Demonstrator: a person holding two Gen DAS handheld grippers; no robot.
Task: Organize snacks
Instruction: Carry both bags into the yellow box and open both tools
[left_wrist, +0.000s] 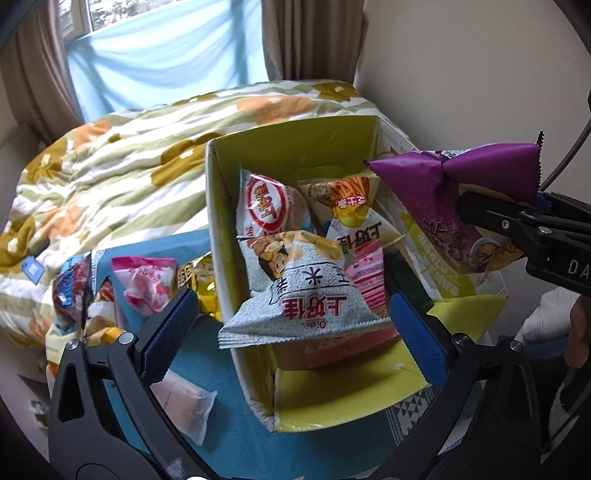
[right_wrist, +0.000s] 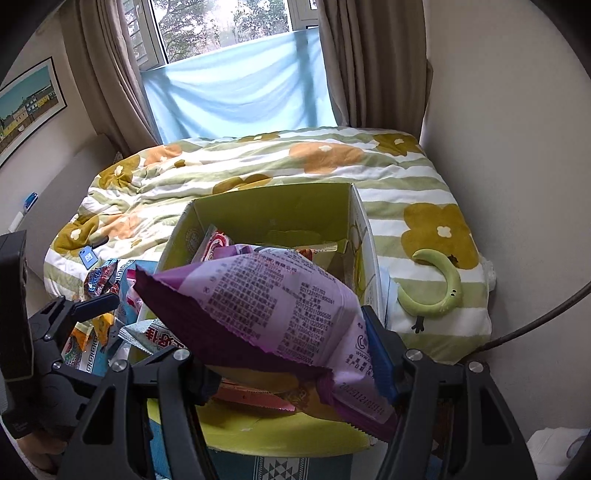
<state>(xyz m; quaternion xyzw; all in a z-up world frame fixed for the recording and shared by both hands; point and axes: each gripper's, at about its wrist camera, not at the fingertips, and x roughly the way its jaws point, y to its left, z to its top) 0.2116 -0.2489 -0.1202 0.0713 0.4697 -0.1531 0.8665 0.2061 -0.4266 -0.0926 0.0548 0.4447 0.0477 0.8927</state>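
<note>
A green cardboard box stands open on a blue cloth and holds several snack bags. A grey snack bag lies on top at the near end. My left gripper is open, its blue pads on either side of the grey bag, not touching it. My right gripper is shut on a purple snack bag and holds it above the box. In the left wrist view the purple bag hangs over the box's right wall with the right gripper clamped on it.
Loose snack bags lie on the blue cloth left of the box, and a clear packet lies near my left finger. A floral duvet covers the bed behind. A green curved toy lies on the bed right of the box.
</note>
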